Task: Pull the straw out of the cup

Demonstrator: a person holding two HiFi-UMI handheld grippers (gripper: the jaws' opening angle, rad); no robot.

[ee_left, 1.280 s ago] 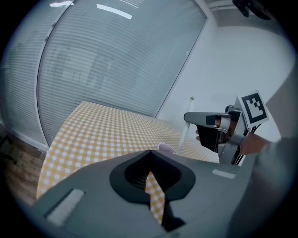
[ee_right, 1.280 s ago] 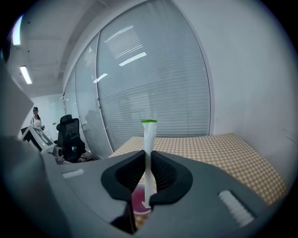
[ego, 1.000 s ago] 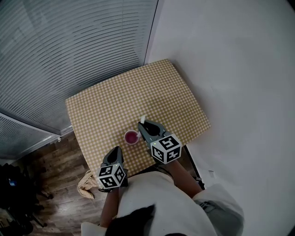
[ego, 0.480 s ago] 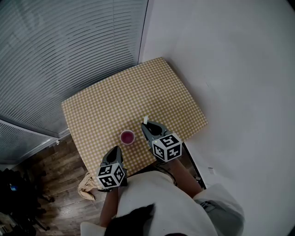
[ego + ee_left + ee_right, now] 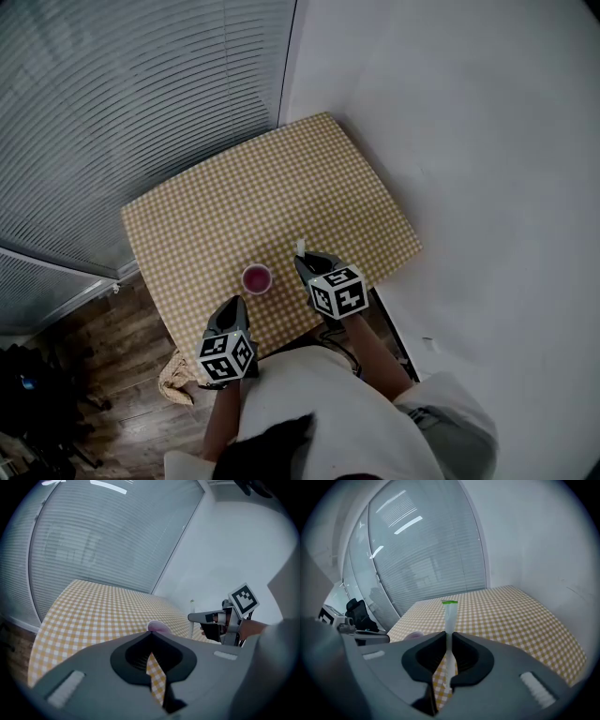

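Observation:
A small pink cup [image 5: 257,278] stands on the yellow checked table [image 5: 234,206], near its front edge. My right gripper [image 5: 306,261] is shut on a white straw [image 5: 302,247] to the right of the cup, clear of it. In the right gripper view the straw [image 5: 449,618] stands upright between the pads, its green tip upward, and the cup [image 5: 414,634] shows low at the left. My left gripper [image 5: 232,307] hovers at the table's front edge, just short of the cup [image 5: 158,626], its jaws shut on nothing. The left gripper view also catches the straw [image 5: 191,620].
A white wall [image 5: 469,141] runs along the table's right side and slatted blinds [image 5: 141,84] stand behind it. Wooden floor [image 5: 103,356] lies to the left, with a tan bundle [image 5: 174,375] beside the table's front corner.
My right gripper has carried the straw rightward and lower, widening the gap to the cup. The left gripper has stayed where it was.

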